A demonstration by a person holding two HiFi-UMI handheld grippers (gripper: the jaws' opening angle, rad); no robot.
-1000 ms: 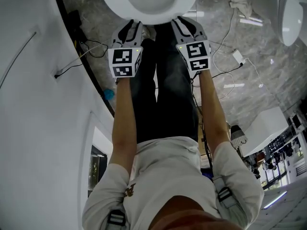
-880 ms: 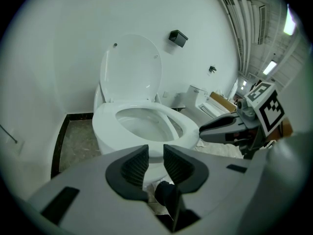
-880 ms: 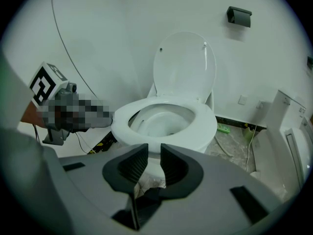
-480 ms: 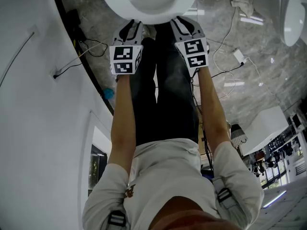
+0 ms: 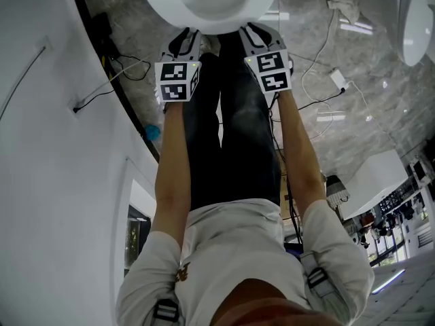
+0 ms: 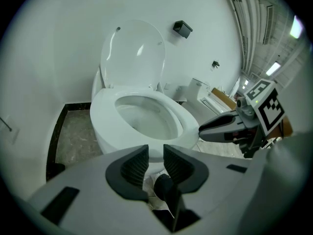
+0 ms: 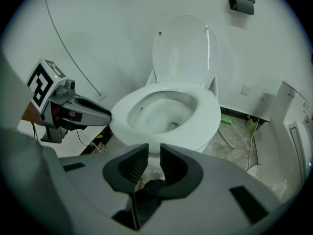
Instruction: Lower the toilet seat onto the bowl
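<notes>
A white toilet bowl (image 5: 207,5) fills the top of the head view, just beyond both grippers. In both gripper views a solid white oval flap (image 6: 133,53) (image 7: 186,53) stands upright against the wall behind the bowl. A wide white ring (image 6: 146,99) lies flat on the bowl; I cannot tell seat from rim. My left gripper (image 5: 185,38) (image 6: 155,156) hovers before the bowl's front edge, jaws a narrow gap apart with nothing between them. My right gripper (image 5: 262,34) (image 7: 153,156) hangs beside it at the same height, also slightly parted and holding nothing.
A white wall panel (image 5: 47,148) runs down the left. Cables and a white adapter (image 5: 338,80) lie on the grey stone floor at right, with a crumpled cloth (image 5: 343,2) and another white fixture (image 5: 408,19) beyond. A black box (image 6: 182,29) hangs on the wall.
Both grippers have crept a little forward toward the bowl's front edge. The toilet's parts have not moved.
</notes>
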